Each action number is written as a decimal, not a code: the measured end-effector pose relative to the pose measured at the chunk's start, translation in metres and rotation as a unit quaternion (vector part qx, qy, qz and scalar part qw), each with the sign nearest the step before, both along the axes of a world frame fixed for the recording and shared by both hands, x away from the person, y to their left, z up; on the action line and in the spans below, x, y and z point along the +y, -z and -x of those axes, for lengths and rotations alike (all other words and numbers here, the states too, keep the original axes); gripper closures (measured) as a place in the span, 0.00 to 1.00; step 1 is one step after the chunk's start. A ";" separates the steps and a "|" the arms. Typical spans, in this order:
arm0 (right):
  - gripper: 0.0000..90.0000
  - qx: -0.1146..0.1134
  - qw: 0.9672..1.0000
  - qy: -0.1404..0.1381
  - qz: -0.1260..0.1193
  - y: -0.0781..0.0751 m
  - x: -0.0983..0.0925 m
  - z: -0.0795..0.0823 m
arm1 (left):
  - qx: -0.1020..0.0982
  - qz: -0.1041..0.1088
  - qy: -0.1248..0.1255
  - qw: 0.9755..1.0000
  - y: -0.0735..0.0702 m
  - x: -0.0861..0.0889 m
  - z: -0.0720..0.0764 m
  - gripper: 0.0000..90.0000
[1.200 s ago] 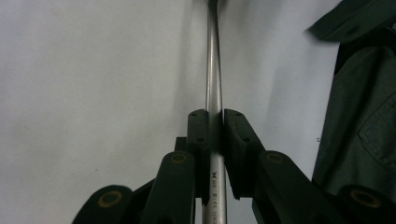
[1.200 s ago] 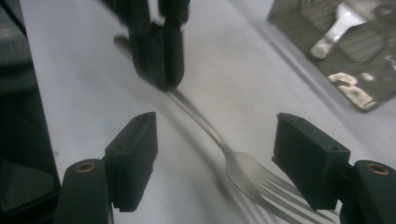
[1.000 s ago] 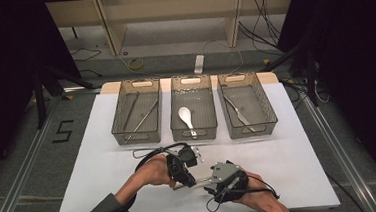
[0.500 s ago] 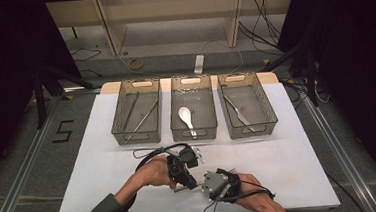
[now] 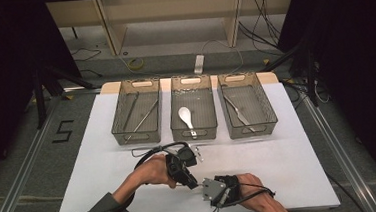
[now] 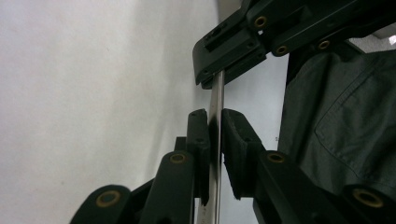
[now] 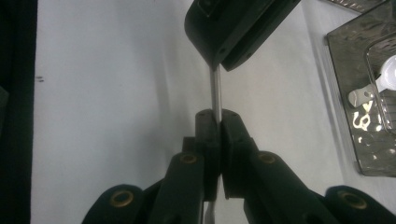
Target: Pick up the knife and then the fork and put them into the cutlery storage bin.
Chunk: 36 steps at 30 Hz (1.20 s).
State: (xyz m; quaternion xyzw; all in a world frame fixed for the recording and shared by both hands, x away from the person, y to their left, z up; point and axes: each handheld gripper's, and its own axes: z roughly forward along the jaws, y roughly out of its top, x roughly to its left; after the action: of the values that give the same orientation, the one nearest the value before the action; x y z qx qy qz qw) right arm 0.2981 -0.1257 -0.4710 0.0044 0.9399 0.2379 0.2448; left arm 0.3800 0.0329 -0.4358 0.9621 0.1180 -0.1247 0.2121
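Steel utensil handle, perhaps cutlery, clamped by left gripper, right gripper just closed onto it

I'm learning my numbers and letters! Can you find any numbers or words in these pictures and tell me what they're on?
"5": black mark on the grey floor, left of the white table.
Tiny dark marks on the table, in the right gripper view: too small to read.
No other text.
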 end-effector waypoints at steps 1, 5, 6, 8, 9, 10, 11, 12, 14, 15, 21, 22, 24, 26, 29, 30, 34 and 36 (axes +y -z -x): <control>0.98 -0.001 1.000 0.000 0.000 0.000 0.000 0.000 | -0.004 0.004 -0.001 1.000 -0.001 0.000 -0.001 0.88; 0.98 -0.001 1.000 0.006 0.007 0.000 -0.003 -0.001 | -0.023 0.028 -0.023 0.999 -0.008 0.006 -0.003 0.71; 0.98 0.002 1.000 0.013 0.002 0.001 -0.004 -0.001 | -0.030 0.038 -0.035 0.998 -0.010 0.008 -0.004 0.63; 0.98 0.001 1.000 0.015 0.006 0.000 -0.006 -0.003 | -0.041 0.053 -0.054 0.996 -0.012 0.011 -0.005 0.57; 0.98 0.001 1.000 0.019 0.006 -0.001 -0.007 -0.003 | -0.046 0.058 -0.060 0.995 -0.014 0.013 -0.005 0.54; 0.98 0.001 1.000 0.022 0.003 -0.001 -0.008 -0.004 | -0.050 0.064 -0.069 0.994 -0.015 0.015 -0.006 0.51; 0.98 -0.006 1.000 0.026 0.003 -0.001 -0.010 -0.005 | -0.055 0.067 -0.076 0.993 -0.016 0.017 -0.006 0.48; 0.98 -0.002 1.000 0.031 0.002 -0.002 -0.011 -0.006 | -0.060 0.071 -0.083 0.992 -0.017 0.019 -0.006 0.45; 0.98 -0.003 0.999 0.034 -0.002 -0.004 -0.015 -0.008 | -0.070 0.081 -0.095 0.990 -0.020 0.024 -0.006 0.42; 0.98 0.000 0.999 0.039 -0.003 -0.005 -0.017 -0.009 | -0.075 0.086 -0.101 0.988 -0.020 0.025 -0.006 0.40; 0.98 0.002 0.998 0.054 -0.014 -0.009 -0.027 -0.015 | -0.088 0.113 -0.135 0.980 -0.021 0.036 -0.004 0.28; 0.98 0.004 0.998 0.057 -0.018 -0.010 -0.028 -0.016 | -0.090 0.117 -0.139 0.979 -0.021 0.038 -0.004 0.27; 0.98 0.004 0.998 0.065 -0.022 -0.012 -0.031 -0.018 | -0.097 0.127 -0.147 0.976 -0.020 0.043 -0.003 0.25; 0.98 0.005 0.996 0.079 -0.033 -0.012 -0.033 -0.021 | -0.103 0.141 -0.158 0.972 -0.020 0.048 -0.002 0.23; 0.98 0.012 0.995 0.093 -0.046 -0.014 -0.037 -0.026 | -0.117 0.151 -0.172 0.966 -0.021 0.056 -0.002 0.20; 0.98 0.014 0.994 0.098 -0.052 -0.014 -0.038 -0.027 | -0.120 0.156 -0.179 0.964 -0.021 0.059 -0.002 0.20; 0.98 0.018 0.991 0.117 -0.066 -0.017 -0.044 -0.034 | -0.137 0.179 -0.208 0.952 -0.024 0.072 0.000 0.19; 0.98 0.023 0.988 0.132 -0.077 -0.020 -0.048 -0.038 | -0.147 0.189 -0.221 0.946 -0.025 0.079 0.001 0.19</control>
State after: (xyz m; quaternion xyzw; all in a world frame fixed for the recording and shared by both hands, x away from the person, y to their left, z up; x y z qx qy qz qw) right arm 0.3361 -0.1735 -0.4512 0.1526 0.9155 0.2747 0.2514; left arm 0.3793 0.1115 -0.4110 0.8618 0.2691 0.0477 0.4274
